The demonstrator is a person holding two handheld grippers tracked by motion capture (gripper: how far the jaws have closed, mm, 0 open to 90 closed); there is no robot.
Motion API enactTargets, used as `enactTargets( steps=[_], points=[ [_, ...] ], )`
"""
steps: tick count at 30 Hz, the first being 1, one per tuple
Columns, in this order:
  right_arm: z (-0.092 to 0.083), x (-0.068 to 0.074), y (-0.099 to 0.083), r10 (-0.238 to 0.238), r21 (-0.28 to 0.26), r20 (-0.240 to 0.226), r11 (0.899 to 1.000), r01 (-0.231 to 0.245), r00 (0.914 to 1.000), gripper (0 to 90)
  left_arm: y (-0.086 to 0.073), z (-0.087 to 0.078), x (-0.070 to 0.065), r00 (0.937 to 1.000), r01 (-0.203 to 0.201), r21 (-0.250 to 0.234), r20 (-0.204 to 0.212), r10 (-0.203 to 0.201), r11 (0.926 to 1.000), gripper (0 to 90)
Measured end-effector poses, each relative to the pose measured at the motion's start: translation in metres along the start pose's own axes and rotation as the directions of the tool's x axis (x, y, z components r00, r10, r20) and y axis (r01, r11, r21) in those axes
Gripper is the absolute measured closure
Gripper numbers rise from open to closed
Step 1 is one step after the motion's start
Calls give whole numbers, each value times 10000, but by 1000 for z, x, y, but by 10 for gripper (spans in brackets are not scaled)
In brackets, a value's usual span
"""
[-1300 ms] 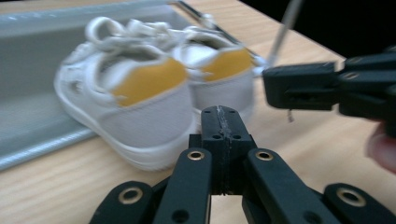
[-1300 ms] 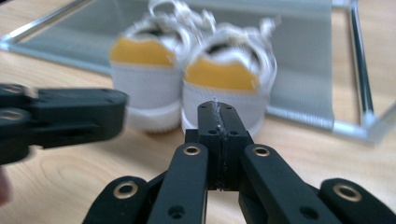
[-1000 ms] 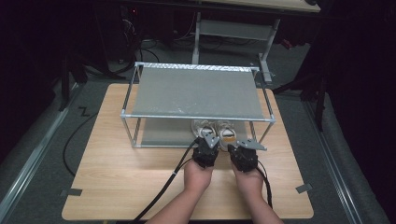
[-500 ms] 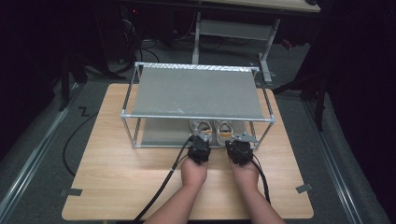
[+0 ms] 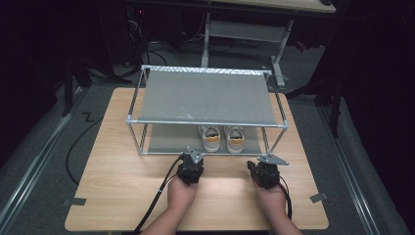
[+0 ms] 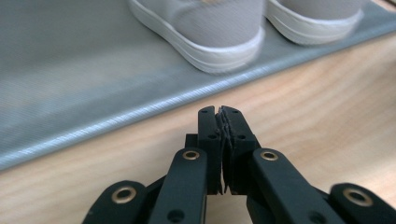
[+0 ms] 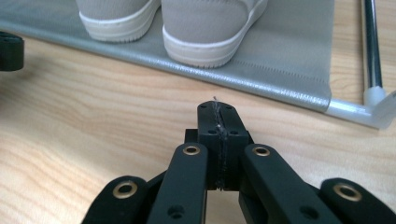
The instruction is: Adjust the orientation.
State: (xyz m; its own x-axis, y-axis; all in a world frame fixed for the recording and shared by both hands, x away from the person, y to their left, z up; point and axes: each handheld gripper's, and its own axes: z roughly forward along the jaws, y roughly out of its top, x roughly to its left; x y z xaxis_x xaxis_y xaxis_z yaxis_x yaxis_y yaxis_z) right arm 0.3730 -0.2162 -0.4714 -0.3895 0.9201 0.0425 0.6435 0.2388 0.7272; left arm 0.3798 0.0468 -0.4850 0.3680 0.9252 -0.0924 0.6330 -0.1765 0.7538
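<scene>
Shoes point(image 5: 222, 138), a pale pair with orange at the heels, sit side by side on the lower shelf point(image 5: 166, 139) of the rack point(image 5: 205, 95), heels toward the front edge of that shelf, right of its middle. Left gripper point(image 5: 192, 157) and right gripper point(image 5: 266, 164) both hang over the table point(image 5: 112, 186) just in front of the rack, well apart from each other; jaws of each are pressed together with nothing between them, though the left pair shows a hairline gap at the tips in the left gripper view. Left shoe point(image 6: 205, 28) looks close to the shelf's front hem, heel maybe slightly overhanging, hard to be sure at this angle. Risks, as judged: going in again with closed tips could nudge a heel and skew the pair or push one shoe back out of line; a low approach could catch the front rail point(image 7: 355, 112) or the fabric edge and shift the light rack on the table; trailing cable point(image 5: 156, 200) could snag at the near table edge.
</scene>
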Motion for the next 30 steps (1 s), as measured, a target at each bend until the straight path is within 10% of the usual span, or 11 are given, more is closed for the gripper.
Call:
enactTargets(
  steps=[6, 19, 24, 26, 30],
  points=[
    [28, -9, 22, 5, -23, 706, 10000, -4, 9975, 900, 26, 28, 26, 9965, 476, 115, -692, -467, 9988, 899],
    [76, -20, 51, 130, -249, 1494, 9996, -94, 9887, 900, 64, 75, 23, 9760, 534, 402, -2132, -437, 9978, 900],
    [79, -8, 52, -160, -274, 953, 9994, 187, 9953, 900, 72, 83, 16, 9980, -428, 485, -448, 450, 9979, 900],
    [79, -14, 51, 160, -308, 581, 9994, -142, 9982, 900, 70, 83, 15, 9936, -124, 457, -1114, 174, 9989, 900],
    [77, -11, 47, -484, -103, 808, 9987, 494, 9956, 900, 67, 79, 19, 9944, -301, 389, -998, 338, 9988, 900]
  ],
)
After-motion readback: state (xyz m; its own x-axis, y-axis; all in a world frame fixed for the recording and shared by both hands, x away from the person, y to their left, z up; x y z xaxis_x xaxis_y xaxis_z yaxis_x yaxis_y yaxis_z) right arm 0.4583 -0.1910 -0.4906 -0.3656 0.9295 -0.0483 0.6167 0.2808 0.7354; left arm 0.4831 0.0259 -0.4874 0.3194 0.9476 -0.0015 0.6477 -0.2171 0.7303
